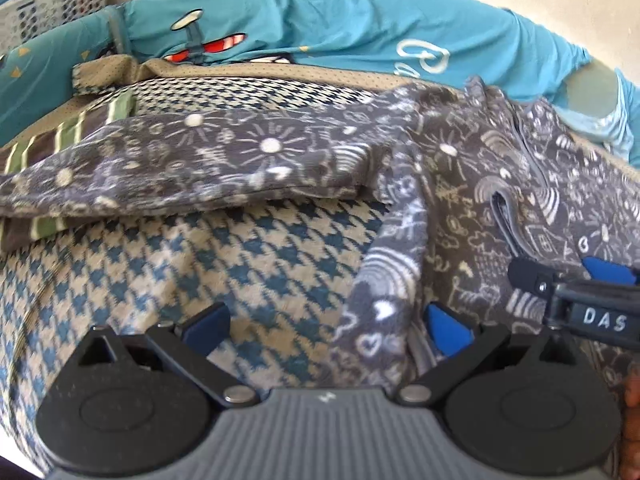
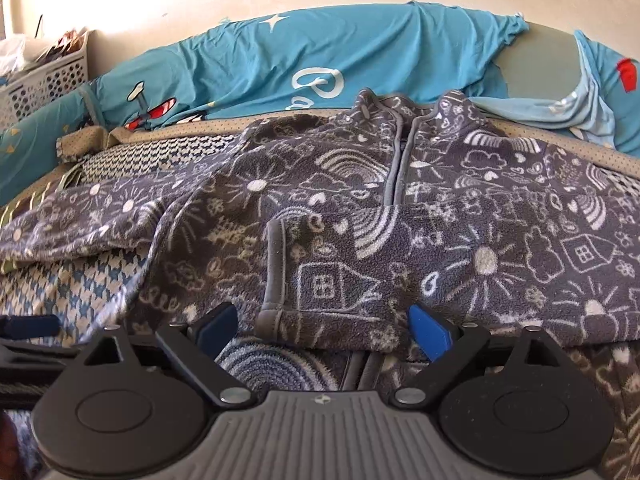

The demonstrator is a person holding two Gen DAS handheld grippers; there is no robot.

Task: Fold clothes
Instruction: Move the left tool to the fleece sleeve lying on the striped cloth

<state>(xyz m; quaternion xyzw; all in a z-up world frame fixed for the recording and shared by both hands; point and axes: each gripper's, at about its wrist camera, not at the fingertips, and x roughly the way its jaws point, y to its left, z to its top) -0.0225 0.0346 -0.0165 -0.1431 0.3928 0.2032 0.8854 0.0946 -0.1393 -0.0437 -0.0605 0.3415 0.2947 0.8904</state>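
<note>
A grey fleece (image 2: 360,208) with white doodles lies flat on a checked cover (image 1: 248,256) on the bed. Its zip and collar point to 12 o'clock in the right view. One sleeve (image 2: 352,280) is folded across the body, and its cuff lies at about 7 o'clock from the zip. It looks like that sleeve was laid there to make the fleece narrower, which is a first fold.

The right gripper (image 2: 324,326) hangs just over the near edge of that sleeve. Its blue fingers (image 2: 430,330) are wide apart, one on each side of the cuff end. They do not pinch the cloth. So I think the sleeve is let go and lies there by itself.

The other sleeve (image 1: 192,168) is not folded yet. In the left view it sticks out flat toward 9 o'clock, over a striped cloth (image 1: 60,148). The left gripper (image 1: 326,322) sits low near the side of the fleece. Its fingers (image 1: 446,326) are apart too. One finger is over the fleece edge and the other is over the checked cover, with nothing held between them. It looks ready to take that side next.

At 12 o'clock, a blue sheet (image 2: 320,52) lies along the wall. A white basket (image 1: 52,4) stands at 10 o'clock.
</note>
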